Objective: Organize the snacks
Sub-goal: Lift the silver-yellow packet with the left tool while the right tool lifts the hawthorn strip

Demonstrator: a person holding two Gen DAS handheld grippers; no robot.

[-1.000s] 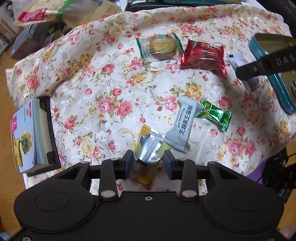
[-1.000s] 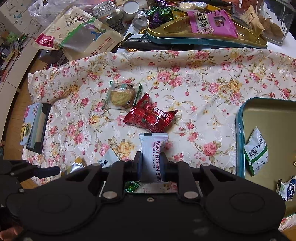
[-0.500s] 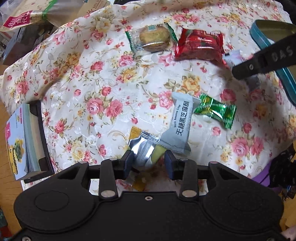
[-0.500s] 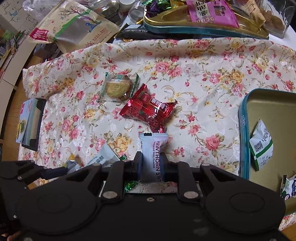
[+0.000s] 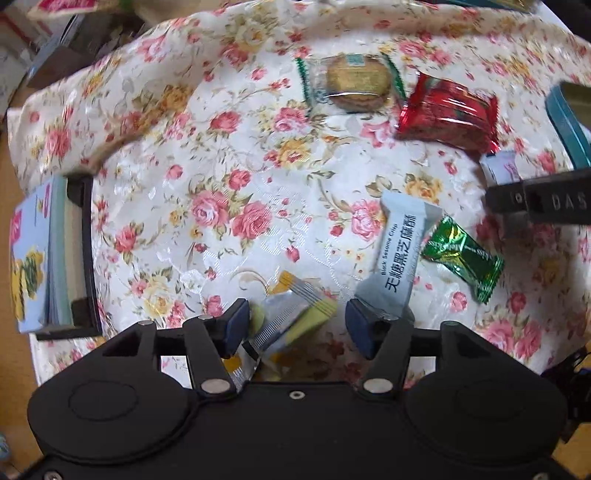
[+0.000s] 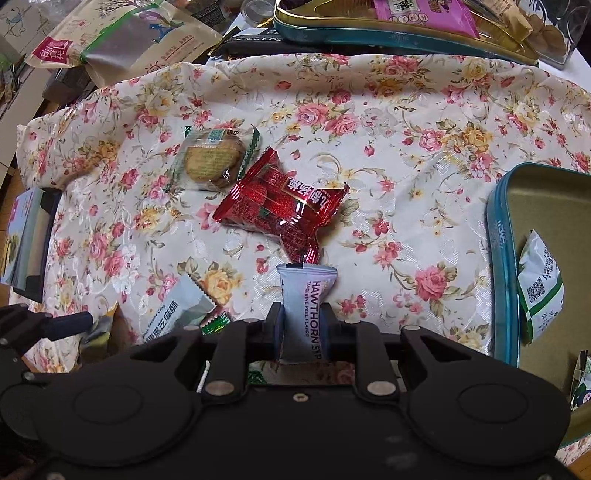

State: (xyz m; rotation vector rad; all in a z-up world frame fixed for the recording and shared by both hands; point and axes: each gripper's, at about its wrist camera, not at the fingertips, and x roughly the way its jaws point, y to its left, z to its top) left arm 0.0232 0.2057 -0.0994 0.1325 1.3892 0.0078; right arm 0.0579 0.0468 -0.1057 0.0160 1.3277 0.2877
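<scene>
My left gripper (image 5: 297,326) hangs low over the floral cloth (image 5: 221,166) with its jaws opening. A silver and yellow packet (image 5: 284,321) lies loose between them, and the pads no longer press it. Beside it lie a grey sesame crisp packet (image 5: 400,251) and a green candy (image 5: 461,254). My right gripper (image 6: 301,328) pinches a pale hawthorn strip packet (image 6: 306,295) upright, pads against its sides, the jaws just starting to ease. A red packet (image 6: 280,199) and a wrapped cookie (image 6: 212,158) rest farther back.
A teal tin (image 6: 498,258) at the right edge holds a white and green packet (image 6: 541,280). A second tin tray (image 6: 369,33) and a large pouch (image 6: 110,37) sit behind the cloth. A stack of booklets (image 5: 40,254) lies at the left edge.
Both grippers have sunk toward the cloth. The left jaws have spread and let go of the silver and yellow packet. The right still holds the hawthorn strip packet.
</scene>
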